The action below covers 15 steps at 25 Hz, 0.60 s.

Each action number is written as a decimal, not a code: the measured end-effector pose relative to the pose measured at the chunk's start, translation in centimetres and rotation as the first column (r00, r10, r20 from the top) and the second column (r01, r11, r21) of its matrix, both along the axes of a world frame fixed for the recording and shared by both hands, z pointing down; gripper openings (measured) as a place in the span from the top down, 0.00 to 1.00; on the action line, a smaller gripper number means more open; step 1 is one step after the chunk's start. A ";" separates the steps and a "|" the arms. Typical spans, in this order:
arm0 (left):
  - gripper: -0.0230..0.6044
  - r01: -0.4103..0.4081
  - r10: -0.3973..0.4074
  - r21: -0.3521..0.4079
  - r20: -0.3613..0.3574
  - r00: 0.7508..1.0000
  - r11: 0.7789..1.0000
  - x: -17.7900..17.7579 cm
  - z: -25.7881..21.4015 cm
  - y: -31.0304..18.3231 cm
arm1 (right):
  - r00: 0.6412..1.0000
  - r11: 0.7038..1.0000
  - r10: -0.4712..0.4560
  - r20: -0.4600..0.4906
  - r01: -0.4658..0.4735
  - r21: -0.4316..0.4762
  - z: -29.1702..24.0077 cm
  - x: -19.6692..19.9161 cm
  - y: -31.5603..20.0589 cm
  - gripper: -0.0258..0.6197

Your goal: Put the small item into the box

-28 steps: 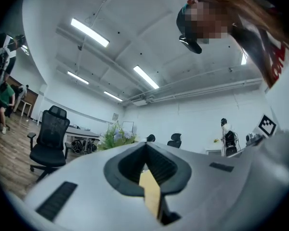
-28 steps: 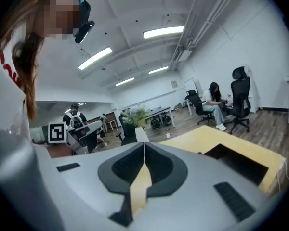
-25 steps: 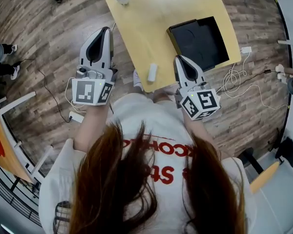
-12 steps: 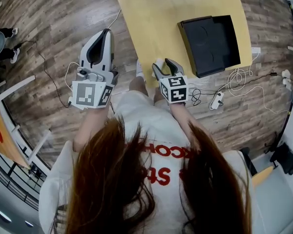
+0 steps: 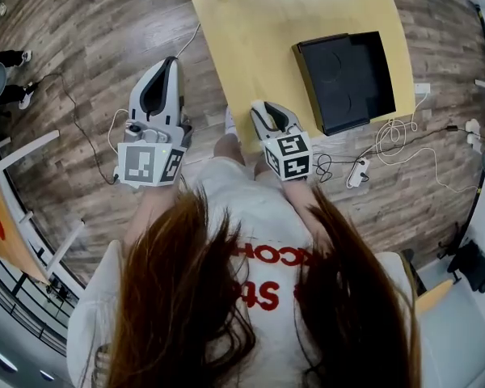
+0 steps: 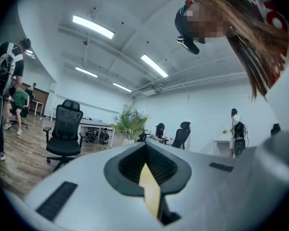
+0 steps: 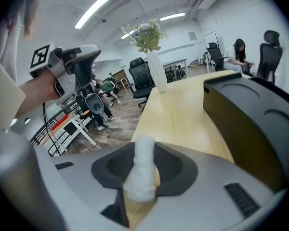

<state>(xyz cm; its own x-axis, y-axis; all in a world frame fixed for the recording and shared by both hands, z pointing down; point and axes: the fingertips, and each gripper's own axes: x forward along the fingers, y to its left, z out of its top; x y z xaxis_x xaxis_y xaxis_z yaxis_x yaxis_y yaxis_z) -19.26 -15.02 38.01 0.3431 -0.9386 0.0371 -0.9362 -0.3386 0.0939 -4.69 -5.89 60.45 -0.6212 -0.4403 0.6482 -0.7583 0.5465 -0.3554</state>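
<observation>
The small white item [image 7: 142, 177] stands between the jaws of my right gripper [image 7: 144, 153]. The jaws are closing and their pads meet its sides. In the head view that gripper [image 5: 260, 107] sits at the near edge of the yellow table [image 5: 283, 23] and hides the item. The open black box [image 5: 347, 79] lies on the table to the right and further away; it fills the right side of the right gripper view as a dark wall [image 7: 245, 119]. My left gripper [image 5: 171, 61] hangs over the wooden floor left of the table, jaws together [image 6: 145, 146] and empty.
A white vase with a plant [image 7: 159, 71] stands at the table's far end. Cables and a power strip [image 5: 357, 172] lie on the floor right of the table. Office chairs [image 6: 65, 134] and several people are around the room.
My right gripper moved left from beside the box to the table's near edge and now has the white item between its jaws. The left gripper barely moved.
</observation>
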 end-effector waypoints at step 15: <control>0.97 -0.023 0.019 0.183 0.024 1.000 0.983 1.7 -7.2 -2.8 | 0.976 0.799 0.021 0.217 -0.146 0.583 -24.0 2.3 -11.6 0.77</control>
